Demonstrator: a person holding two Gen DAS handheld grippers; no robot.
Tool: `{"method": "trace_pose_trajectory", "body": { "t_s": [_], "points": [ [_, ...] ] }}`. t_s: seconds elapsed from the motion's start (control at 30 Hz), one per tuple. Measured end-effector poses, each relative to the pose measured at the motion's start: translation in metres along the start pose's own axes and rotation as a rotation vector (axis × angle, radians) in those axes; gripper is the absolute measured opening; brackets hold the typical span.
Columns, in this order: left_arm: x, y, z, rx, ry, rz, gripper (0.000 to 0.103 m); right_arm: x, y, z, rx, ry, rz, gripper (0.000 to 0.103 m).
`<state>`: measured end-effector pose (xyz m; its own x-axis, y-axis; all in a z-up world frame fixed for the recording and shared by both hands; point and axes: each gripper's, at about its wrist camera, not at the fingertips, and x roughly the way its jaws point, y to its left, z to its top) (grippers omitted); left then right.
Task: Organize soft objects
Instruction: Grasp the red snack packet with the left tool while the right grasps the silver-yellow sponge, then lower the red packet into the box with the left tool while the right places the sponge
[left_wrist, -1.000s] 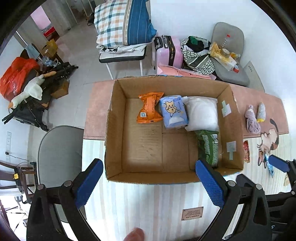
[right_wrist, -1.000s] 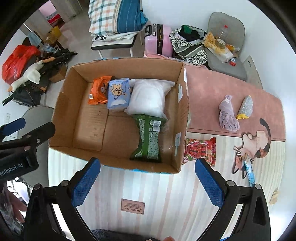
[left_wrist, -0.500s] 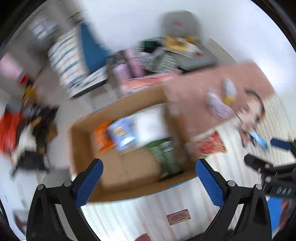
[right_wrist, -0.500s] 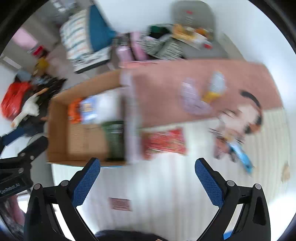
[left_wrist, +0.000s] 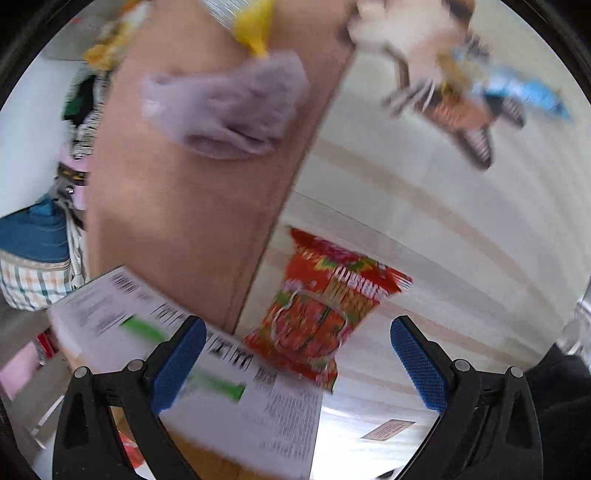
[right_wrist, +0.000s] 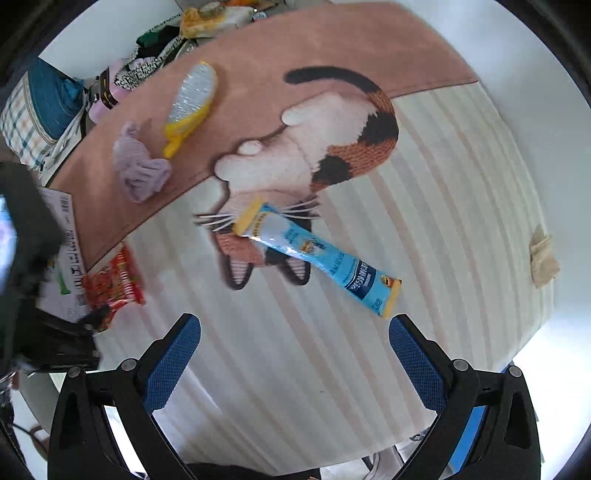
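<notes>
My left gripper (left_wrist: 295, 360) is open and empty, just above a red snack packet (left_wrist: 325, 306) on the striped mat beside the cardboard box's labelled side (left_wrist: 207, 365). A purple cloth (left_wrist: 229, 107) and a yellow-ended silver pouch (left_wrist: 243, 22) lie beyond on the pink strip. My right gripper (right_wrist: 295, 356) is open and empty, a little short of a long blue sachet (right_wrist: 317, 254) lying on the cat picture. The right wrist view also shows the red packet (right_wrist: 112, 282), the purple cloth (right_wrist: 138, 171) and the silver pouch (right_wrist: 192, 99).
The mat (right_wrist: 369, 350) has a printed cat (right_wrist: 314, 147). The box (right_wrist: 62, 258) and the left gripper's dark body (right_wrist: 26, 229) sit at the left edge. A beige tag (right_wrist: 543, 258) lies at the right. A plaid pillow (right_wrist: 29, 110) and bags lie beyond the mat.
Both grippers swung right, away from the box. The left one now hovers by the red packet; the right one faces the blue sachet. Both stayed open.
</notes>
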<state>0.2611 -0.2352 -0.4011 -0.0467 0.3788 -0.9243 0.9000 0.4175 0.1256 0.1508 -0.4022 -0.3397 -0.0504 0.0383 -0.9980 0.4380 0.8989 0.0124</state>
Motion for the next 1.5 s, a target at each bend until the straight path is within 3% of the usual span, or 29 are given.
{"method": "trace_pose_trajectory", "body": {
  "t_s": [0.13, 0.2, 0.23, 0.37, 0.53, 0.7, 0.83, 0.93, 0.97, 1.0, 1.1, 1.23, 1.27, 1.33, 1.5],
  "points": [
    [0.033, -0.004, 0.013, 0.014, 0.097, -0.037, 0.102, 0.011, 0.005, 0.010, -0.033, 0.013, 0.007, 0.103],
    [0.043, -0.003, 0.014, -0.002, 0.120, -0.054, 0.085, 0.012, 0.010, 0.018, -0.052, 0.015, 0.012, 0.103],
    [0.046, 0.000, 0.014, -0.022, 0.133, -0.068, 0.069, 0.012, 0.012, 0.022, -0.059, 0.015, 0.015, 0.103],
    [0.039, 0.032, 0.012, -0.240, 0.104, -0.167, 0.045, 0.006, 0.027, 0.046, -0.102, -0.005, 0.034, 0.103],
    [0.026, 0.098, -0.003, -0.626, -0.012, -0.279, 0.044, -0.002, 0.054, 0.093, -0.126, -0.034, 0.078, 0.103],
    [0.037, 0.137, -0.011, -0.887, -0.056, -0.439, 0.044, 0.018, 0.082, 0.164, -0.050, -0.002, 0.175, 0.103],
    [0.049, 0.158, -0.016, -0.986, -0.084, -0.561, 0.048, 0.054, 0.103, 0.212, 0.001, 0.050, 0.154, 0.100],
    [0.058, 0.164, -0.019, -1.013, -0.094, -0.645, 0.058, 0.082, 0.115, 0.231, 0.019, 0.104, 0.127, 0.090],
    [0.059, 0.163, -0.020, -1.002, -0.095, -0.641, 0.058, 0.090, 0.118, 0.233, 0.016, 0.113, 0.112, 0.081],
    [0.059, 0.161, -0.020, -0.986, -0.090, -0.632, 0.058, 0.096, 0.121, 0.234, 0.012, 0.120, 0.095, 0.065],
    [0.062, 0.155, -0.019, -0.926, -0.064, -0.603, 0.058, 0.105, 0.123, 0.231, 0.003, 0.118, 0.071, 0.047],
    [0.061, 0.135, -0.002, -0.882, -0.042, -0.526, 0.058, 0.102, 0.117, 0.223, -0.017, 0.097, 0.062, 0.045],
    [0.062, 0.132, -0.003, -0.883, -0.047, -0.513, 0.045, 0.099, 0.115, 0.220, -0.025, 0.096, 0.063, 0.044],
    [0.054, 0.123, 0.008, -0.885, -0.054, -0.489, 0.043, 0.089, 0.110, 0.214, -0.040, 0.079, 0.063, 0.043],
    [0.018, 0.113, -0.002, -0.897, -0.149, -0.421, 0.041, 0.050, 0.099, 0.199, -0.077, 0.021, 0.085, 0.042]
  ]
}}
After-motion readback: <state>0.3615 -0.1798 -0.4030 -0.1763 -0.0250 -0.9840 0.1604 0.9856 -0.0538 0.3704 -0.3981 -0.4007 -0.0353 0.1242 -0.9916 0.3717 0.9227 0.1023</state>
